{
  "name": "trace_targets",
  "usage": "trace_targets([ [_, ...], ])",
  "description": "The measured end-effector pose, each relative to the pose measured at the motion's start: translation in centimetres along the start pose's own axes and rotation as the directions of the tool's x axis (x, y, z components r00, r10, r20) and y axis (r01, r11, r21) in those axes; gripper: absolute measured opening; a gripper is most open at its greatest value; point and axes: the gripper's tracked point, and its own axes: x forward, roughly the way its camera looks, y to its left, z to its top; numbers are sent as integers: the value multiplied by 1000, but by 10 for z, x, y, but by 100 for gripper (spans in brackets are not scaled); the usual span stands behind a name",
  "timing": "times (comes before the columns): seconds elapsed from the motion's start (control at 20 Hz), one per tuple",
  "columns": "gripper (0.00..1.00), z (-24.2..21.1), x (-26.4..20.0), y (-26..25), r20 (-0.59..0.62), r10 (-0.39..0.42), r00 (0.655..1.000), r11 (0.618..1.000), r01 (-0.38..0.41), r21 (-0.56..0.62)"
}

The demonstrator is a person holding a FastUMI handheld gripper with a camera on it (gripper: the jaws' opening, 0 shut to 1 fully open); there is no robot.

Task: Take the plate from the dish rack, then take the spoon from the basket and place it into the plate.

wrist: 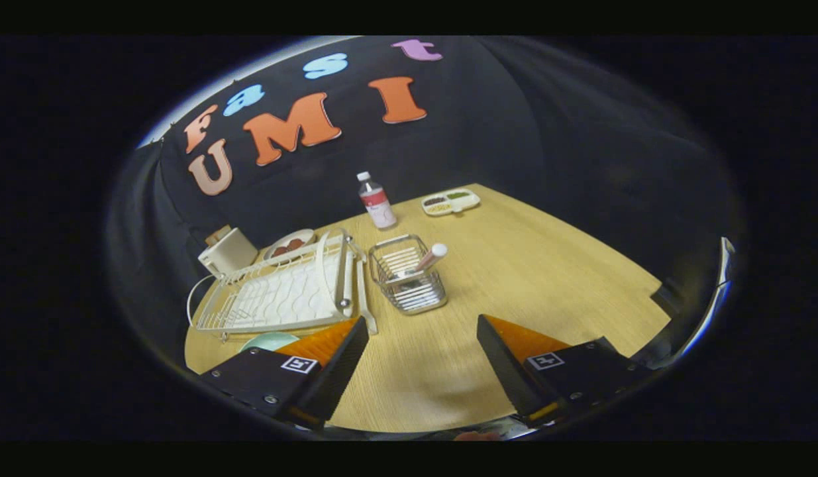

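Spoon (pixel 430 257) in basket (pixel 409 275), tongs (pixel 422 328) apart

My gripper (pixel 422 331) has two wedge-shaped fingers (pixel 329 358) tapering toward twelve o'clock, spread wide with nothing between them. Each sits on a dark blocky mount bearing a small square black-and-white marker (pixel 298 364) and a few round screw heads (pixel 270 399).
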Motion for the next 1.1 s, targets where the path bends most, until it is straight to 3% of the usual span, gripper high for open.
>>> trace_targets([
  [0.1, 98, 29, 12, 5, 108, 37, 994, 999, -33, -33],
  [0.3, 98, 72, 42, 14, 303, 110, 947, 988, -71, -137],
  [0.4, 98, 69, 62, 15, 307, 132, 943, 982, -81, -171],
  [0.6, 99, 60, 88, 8, 303, 159, 940, 986, -135, -97],
  [0.8, 82, 54, 105, 9, 300, 186, 936, 982, -169, -81],
  [0.95, 59, 40, 111, 12, 266, 188, 946, 982, -172, -84],
  [1.1, 46, 38, 110, 11, 268, 178, 947, 984, -168, -60],
])
